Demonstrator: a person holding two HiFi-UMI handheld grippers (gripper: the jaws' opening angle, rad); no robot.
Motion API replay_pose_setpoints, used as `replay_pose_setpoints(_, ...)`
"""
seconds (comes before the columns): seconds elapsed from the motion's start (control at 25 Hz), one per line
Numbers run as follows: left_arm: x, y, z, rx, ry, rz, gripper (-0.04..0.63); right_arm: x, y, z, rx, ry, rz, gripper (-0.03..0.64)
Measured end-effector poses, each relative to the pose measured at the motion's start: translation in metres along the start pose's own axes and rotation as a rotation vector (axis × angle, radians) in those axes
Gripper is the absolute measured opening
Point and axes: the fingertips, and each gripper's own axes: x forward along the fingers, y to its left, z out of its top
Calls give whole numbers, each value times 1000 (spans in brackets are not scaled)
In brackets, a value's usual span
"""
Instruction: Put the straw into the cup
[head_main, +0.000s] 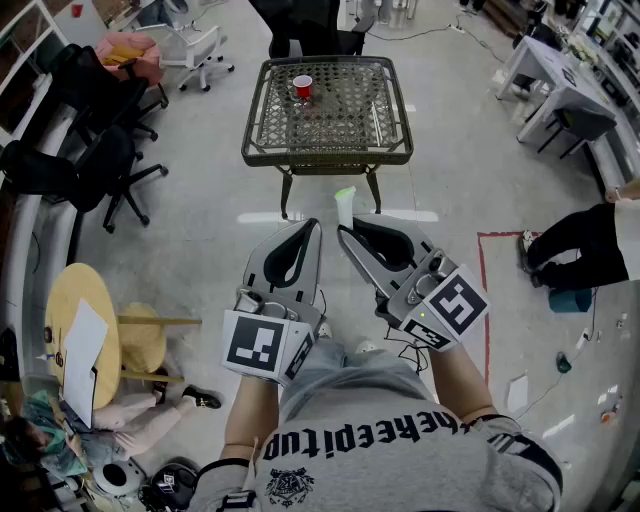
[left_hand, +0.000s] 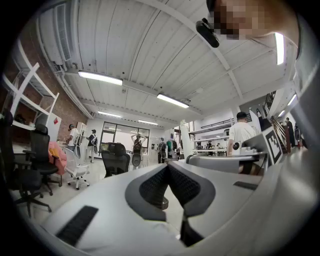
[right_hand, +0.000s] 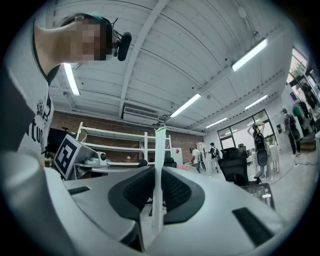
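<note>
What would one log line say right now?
left gripper: shut, empty | right gripper: shut on white green-tipped straw | red plastic cup: on dark mesh table ahead | straw: not in cup

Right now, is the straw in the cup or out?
Out: the straw is pinched in the right gripper, well away from the red cup standing on the table.

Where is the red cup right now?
The red cup stands on the lattice table at the head view's top centre, left of the table's middle, well ahead of the straw held in the right gripper.
</note>
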Motion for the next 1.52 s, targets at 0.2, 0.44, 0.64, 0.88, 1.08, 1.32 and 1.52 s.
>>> replay_pose_setpoints(0.2,2,12,2,4,-5,-4,28,12,-2,0,-1,2,-5,57)
replay_pose_setpoints(0.44,4,32,-1,-5,-15,-13,28,31,-5,-8,-7,10,-15,57)
replay_pose_setpoints(0.64,7,54,-4,-2,-18,-28,28,54,-7,-13,-14,19,-24,57)
replay_pose_setpoints(0.88,13,83,-5,2,-22,-50,28,81,-14,-18,53,-4,-51,58)
replay_pose_setpoints(1.08,19,98,-11,0,20,-76,28,94,-20,-21,56,2,-87,58)
replay_pose_setpoints(1.32,32,108,-10,2,11,-72,28,103,-34,-21,10,42,-120,58)
replay_pose_setpoints(1.52,49,121,-12,6,2,-37,28,113,-56,-21,21,39,-103,57)
